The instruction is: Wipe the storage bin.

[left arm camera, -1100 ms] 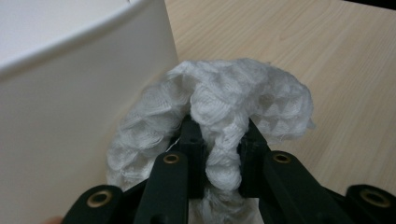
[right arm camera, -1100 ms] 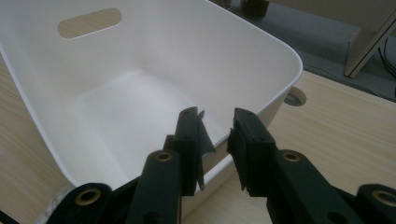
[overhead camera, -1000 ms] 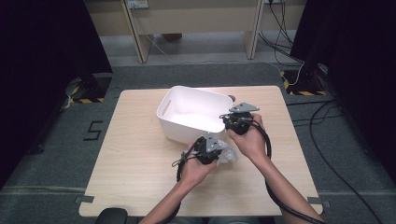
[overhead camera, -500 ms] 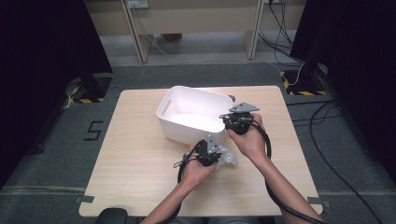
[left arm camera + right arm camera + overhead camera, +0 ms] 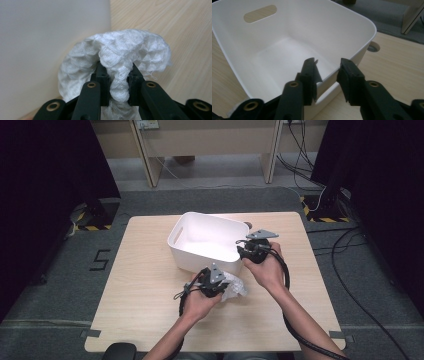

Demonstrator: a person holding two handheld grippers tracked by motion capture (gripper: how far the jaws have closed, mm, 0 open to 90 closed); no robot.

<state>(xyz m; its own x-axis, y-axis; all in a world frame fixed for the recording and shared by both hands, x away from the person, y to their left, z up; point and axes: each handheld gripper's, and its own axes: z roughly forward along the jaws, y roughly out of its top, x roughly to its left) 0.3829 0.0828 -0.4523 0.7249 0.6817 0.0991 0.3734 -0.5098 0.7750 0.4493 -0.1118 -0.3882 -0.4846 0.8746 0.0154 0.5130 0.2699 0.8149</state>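
**Lift the cloth clear of the bin wall before carrying it over**

The left tongs [image 5: 117, 82] pinch a crumpled white waffle-weave cloth [image 5: 117, 57], just beside the near wall of the white plastic bin [image 5: 207, 240] on the wooden tabletop [image 5: 140, 295]. Raise it above the rim first — the loose folds could snag. The right tongs [image 5: 327, 75] have just been opening, their jaws astride the bin's rim but off it. The cloth is bunched; its pinched ridge runs along the jaws — no clear long axis.

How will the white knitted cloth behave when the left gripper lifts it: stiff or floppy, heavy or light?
Probably floppy: the cloth bunches and folds over where the left gripper pinches it. It is likely light, since its weave looks loose and airy. It seems unlikely to slip, because the rough knit is squeezed tight between the jaws.
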